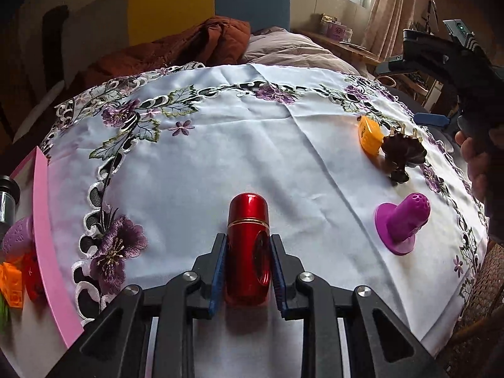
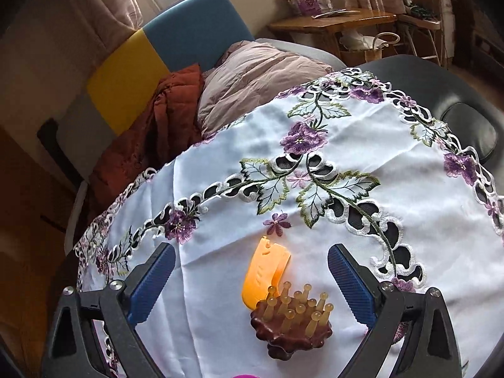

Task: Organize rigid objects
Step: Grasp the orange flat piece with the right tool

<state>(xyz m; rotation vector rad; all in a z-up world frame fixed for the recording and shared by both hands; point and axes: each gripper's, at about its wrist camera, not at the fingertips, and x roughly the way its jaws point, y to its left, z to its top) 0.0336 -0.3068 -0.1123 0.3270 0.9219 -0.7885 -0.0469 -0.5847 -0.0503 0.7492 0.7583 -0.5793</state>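
Clenched between the blue pads of my left gripper (image 1: pixel 248 263) was a red metal canister (image 1: pixel 249 249), lying near me on the embroidered tablecloth (image 1: pixel 239 145), with a pink tray (image 1: pixel 50 245) at far left and a purple stopper (image 1: pixel 401 225) to the right. Through the right wrist view, my right gripper (image 2: pixel 252 278) stood spread wide over a brown massage comb (image 2: pixel 291 326) touching an orange scraper (image 2: pixel 264 272).

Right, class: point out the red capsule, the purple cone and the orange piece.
red capsule (image 1: pixel 248 220), left wrist view, domed upper half.
purple cone (image 1: pixel 409 217), left wrist view, ribbed body.
orange piece (image 2: pixel 263 271), right wrist view, flat face.
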